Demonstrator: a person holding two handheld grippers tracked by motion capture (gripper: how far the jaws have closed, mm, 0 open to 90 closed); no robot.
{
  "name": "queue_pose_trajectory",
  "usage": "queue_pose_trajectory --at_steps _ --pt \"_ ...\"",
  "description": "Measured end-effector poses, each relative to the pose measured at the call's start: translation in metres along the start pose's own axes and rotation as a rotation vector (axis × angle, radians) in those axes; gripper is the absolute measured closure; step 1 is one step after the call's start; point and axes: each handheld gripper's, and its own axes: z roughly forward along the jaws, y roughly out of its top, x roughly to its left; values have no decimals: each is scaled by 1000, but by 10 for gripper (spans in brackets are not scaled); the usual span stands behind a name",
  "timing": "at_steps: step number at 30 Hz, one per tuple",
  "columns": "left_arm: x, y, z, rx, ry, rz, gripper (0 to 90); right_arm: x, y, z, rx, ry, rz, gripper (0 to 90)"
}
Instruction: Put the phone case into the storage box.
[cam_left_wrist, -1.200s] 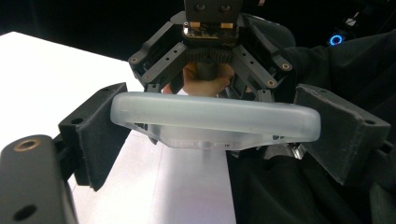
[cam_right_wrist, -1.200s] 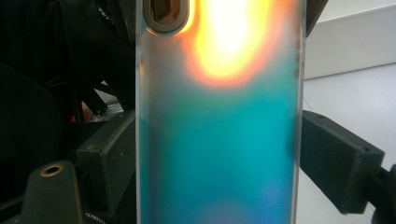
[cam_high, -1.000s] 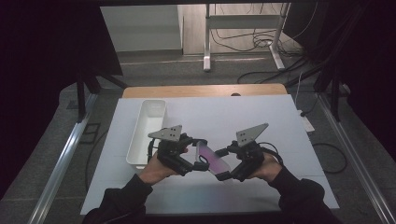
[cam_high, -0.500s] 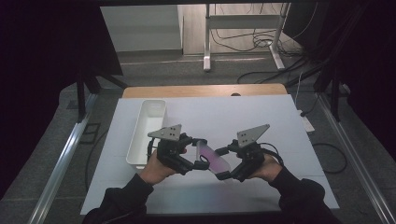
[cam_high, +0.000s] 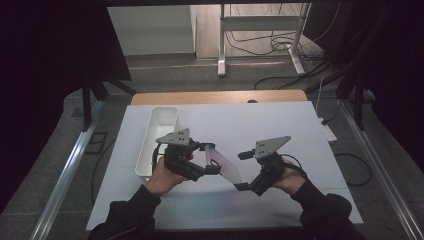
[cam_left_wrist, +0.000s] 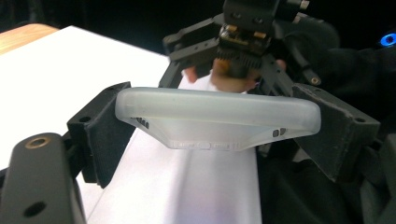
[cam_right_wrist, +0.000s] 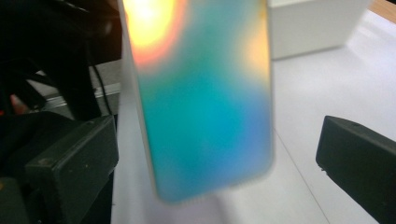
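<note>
Two hand-held grippers over white table (cam_high: 300, 125), one phone case between them. Far left: white rectangular tray (cam_high: 159, 132) on table, long side running away from person; inside appears bare, though near end hidden behind left gripper (cam_high: 212, 162). Left gripper clamped across one end of phone case (cam_high: 225, 167), a pad pressed on each long edge; seen close in left gripper view as frosted, translucent shell (cam_left_wrist: 217, 116) squeezed between both black pads (cam_left_wrist: 105, 130). Case held off table, slanting toward the right gripper (cam_high: 242, 170). Right gripper jaws apart, just opened wider; case end (cam_right_wrist: 205, 102) lying between them, clear gap on either side, showing rainbow sheen in right gripper view. White tray corner (cam_right_wrist: 317, 23) visible behind.
</note>
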Motion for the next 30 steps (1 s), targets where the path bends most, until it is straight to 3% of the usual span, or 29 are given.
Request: queue_pose_trajectory --at_steps 3,4,7,15,30 --pt "1 1 -1 8 24 -8 173 -2 -3 -3 13 -22 22 0" --pt "3 2 -3 17 53 -16 173 -3 -6 -5 27 -58 24 0" --pt "4 2 -4 23 81 -24 173 -4 -8 -7 40 -82 33 0" --pt "15 2 -7 73 206 -67 173 -4 -16 -14 87 -183 60 0" --pt "23 17 -10 102 387 -85 173 -1 -38 -42 134 -377 116 0"
